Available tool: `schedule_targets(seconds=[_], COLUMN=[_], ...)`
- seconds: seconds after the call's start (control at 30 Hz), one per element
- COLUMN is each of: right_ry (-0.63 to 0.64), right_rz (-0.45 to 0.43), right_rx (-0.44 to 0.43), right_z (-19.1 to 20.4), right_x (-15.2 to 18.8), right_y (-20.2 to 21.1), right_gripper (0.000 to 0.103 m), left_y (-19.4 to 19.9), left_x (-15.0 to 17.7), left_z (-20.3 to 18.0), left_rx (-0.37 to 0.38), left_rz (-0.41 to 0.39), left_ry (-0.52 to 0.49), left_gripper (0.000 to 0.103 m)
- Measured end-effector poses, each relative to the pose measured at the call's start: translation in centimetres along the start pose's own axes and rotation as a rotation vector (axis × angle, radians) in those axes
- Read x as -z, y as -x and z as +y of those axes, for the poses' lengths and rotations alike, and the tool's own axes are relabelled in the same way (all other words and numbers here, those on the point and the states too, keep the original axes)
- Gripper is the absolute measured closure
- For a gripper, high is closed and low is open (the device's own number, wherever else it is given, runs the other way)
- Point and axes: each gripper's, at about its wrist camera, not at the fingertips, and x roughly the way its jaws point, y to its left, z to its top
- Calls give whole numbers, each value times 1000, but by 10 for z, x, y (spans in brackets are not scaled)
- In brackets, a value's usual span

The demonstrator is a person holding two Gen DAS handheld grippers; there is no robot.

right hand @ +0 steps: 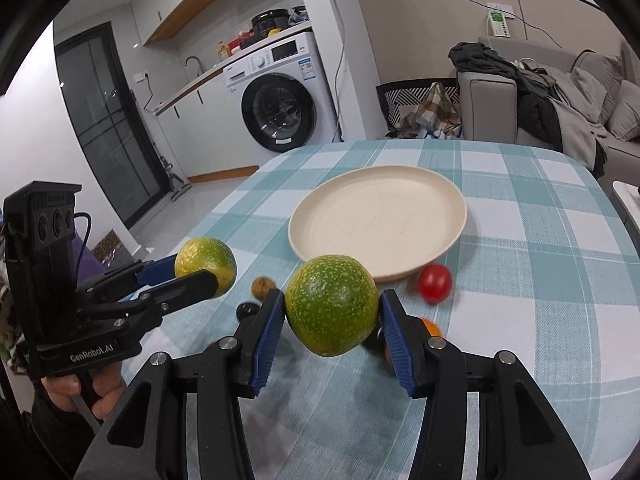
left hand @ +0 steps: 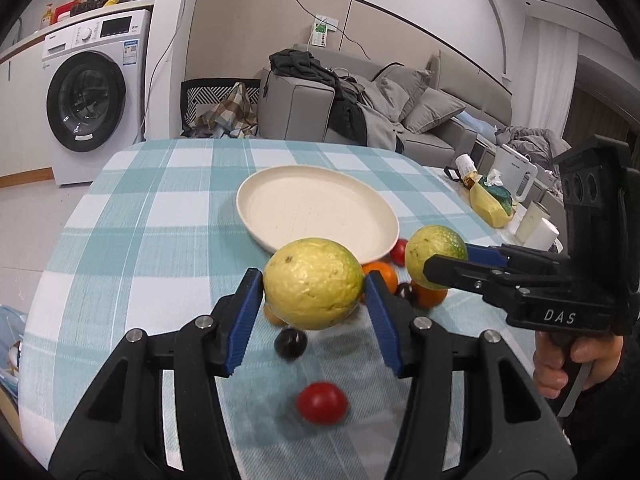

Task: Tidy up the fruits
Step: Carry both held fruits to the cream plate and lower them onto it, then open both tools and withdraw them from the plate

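Blue pads of the left hand-held gripper (left hand: 314,292) are clamping a yellow-green citrus (left hand: 314,283) above the checked bench (left hand: 160,216), while the right hand-held gripper (right hand: 332,322) is gripping a greener citrus (right hand: 332,305). Ahead, the cream plate (right hand: 440,188) is sitting empty. Cherry tomatoes (left hand: 321,403), dark grapes (left hand: 291,343) and small oranges (left hand: 382,274) are lying scattered just below both fruits.

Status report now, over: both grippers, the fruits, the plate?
Left gripper shut on yellow citrus. Right gripper shut on green citrus. Plate empty, path clear; small fruits on table.
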Motion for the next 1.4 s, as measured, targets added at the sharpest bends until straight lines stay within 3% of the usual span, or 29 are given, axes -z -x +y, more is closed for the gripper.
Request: schedule_targets(seconds=[0.33, 0.63, 1.1, 1.17, 1.23, 1.3, 1.4], right_ry=[-54, -102, -91, -100, -97, -96, -92], right_rz=[-35, -34, -9, -14, -31, -43, -46], right_rx=[32, 57, 47, 41, 43, 48, 62], right_z=[-24, -49, -51, -53, -52, -52, -52], right_x=[-25, -38, -37, -37, -37, -37, -36], right_y=[-22, -47, -64, -63, -60, -57, -55], right_gripper=[53, 53, 52, 49, 38, 37, 28], left_y=[-55, -101, -121, -123, -121, -117, -112], left_x=[-33, -44, -38, -37, -37, -39, -39], left_z=[-4, -3, 1, 2, 3, 5, 7], left_rx=[-29, -51, -66, -66, -60, -49, -61], left_rz=[-11, 37, 96, 104, 99, 81, 74], left_ry=[-12, -30, -34, -32, -25, -18, 0], left_gripper=[53, 53, 53, 53, 53, 52, 35])
